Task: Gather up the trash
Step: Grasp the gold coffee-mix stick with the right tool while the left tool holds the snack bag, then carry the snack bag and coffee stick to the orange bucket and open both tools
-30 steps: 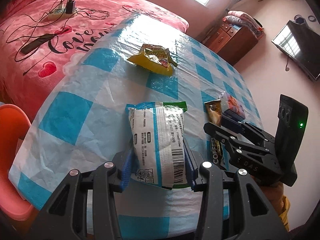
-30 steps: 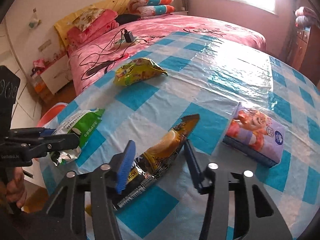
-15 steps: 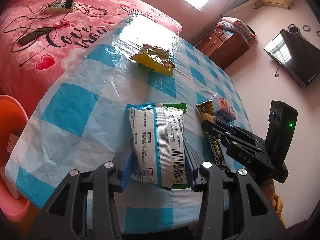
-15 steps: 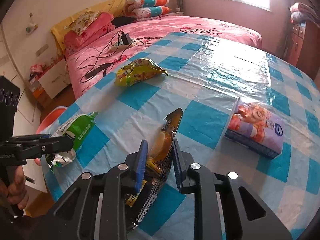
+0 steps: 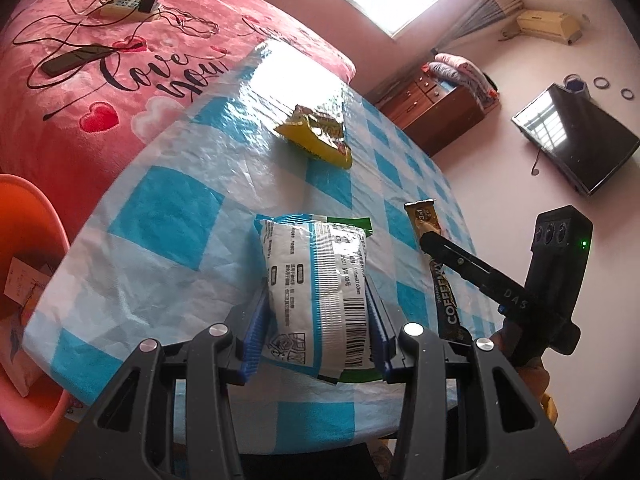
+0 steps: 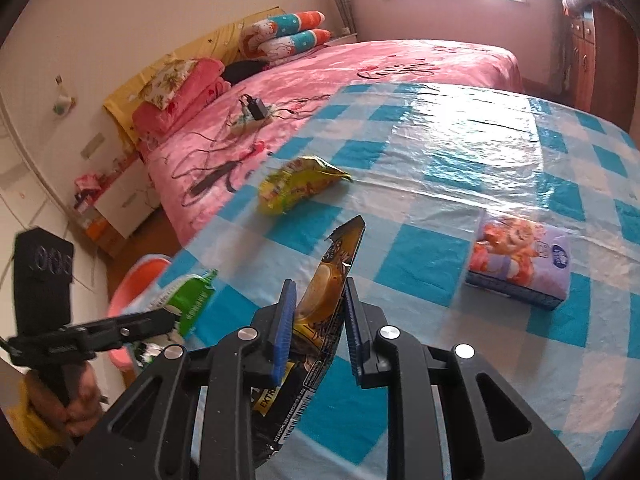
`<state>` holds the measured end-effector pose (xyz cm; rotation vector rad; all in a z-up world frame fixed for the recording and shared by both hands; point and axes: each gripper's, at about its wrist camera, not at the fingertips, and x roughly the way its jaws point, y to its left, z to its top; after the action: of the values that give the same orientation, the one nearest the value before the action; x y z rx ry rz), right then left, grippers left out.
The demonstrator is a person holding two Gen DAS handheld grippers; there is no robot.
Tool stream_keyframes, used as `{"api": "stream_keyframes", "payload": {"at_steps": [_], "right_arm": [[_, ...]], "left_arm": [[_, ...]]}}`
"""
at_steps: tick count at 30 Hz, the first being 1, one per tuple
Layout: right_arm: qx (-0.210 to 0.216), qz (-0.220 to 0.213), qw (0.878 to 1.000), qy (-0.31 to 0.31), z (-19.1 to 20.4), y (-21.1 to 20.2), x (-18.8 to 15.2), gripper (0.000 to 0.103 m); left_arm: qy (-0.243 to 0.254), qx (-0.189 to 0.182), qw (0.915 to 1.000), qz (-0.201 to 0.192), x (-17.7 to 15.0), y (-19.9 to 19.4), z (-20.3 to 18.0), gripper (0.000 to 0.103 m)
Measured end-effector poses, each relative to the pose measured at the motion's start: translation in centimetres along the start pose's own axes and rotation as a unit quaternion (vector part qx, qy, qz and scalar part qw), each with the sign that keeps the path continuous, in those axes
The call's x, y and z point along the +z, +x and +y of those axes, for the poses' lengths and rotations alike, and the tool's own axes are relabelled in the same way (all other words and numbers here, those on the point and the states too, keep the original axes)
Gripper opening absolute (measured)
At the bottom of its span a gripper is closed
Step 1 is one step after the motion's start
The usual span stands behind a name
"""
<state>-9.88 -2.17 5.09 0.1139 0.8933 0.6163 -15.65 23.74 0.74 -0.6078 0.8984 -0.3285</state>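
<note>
Both grippers loaded, held above the checked table [image 5: 168, 216].
Left gripper [image 5: 316, 322] points forward, jaws closed on the white-green snack bag [image 5: 320, 284], lifted at table edge. Right gripper [image 6: 316, 312] clamps the coffee sachet [image 6: 328, 280] upright, tip raised. Yellow wrapper [image 6: 298, 188] lies mid-table.

Pink bed [image 5: 120, 60], wall television [image 5: 576, 136], wooden dresser [image 5: 436, 108].

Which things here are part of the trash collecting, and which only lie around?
Job:
left gripper holding white-green wrapper
right gripper holding coffee sachet
yellow snack bag
orange bin

Lying about:
tissue pack
power strip
TV
</note>
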Motion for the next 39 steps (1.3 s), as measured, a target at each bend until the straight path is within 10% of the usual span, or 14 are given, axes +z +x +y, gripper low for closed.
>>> {"api": "stream_keyframes", "payload": {"at_steps": [16, 32, 36, 39], "right_arm": [[0.115, 0.032, 0.992, -0.038, 10.3, 4.0, 2.8, 0.025], [0.198, 0.081, 0.970, -0.120, 23.8, 11.7, 2.6, 0.028], [0.201, 0.105, 0.969, -0.093, 24.1, 13.5, 1.7, 0.071], [0.183, 0.094, 0.975, -0.085, 23.2, 12.9, 1.5, 0.079]], "left_arm": [[-0.028, 0.042, 0.9952, -0.084, 0.8, -8.3, 4.7, 0.045], [-0.145, 0.152, 0.9703, -0.121, -2.2, -13.8, 15.9, 0.045], [-0.170, 0.187, 0.9607, -0.114, -2.9, -13.9, 18.1, 0.069], [-0.178, 0.198, 0.9560, -0.124, -3.1, -14.5, 18.6, 0.074]]}}
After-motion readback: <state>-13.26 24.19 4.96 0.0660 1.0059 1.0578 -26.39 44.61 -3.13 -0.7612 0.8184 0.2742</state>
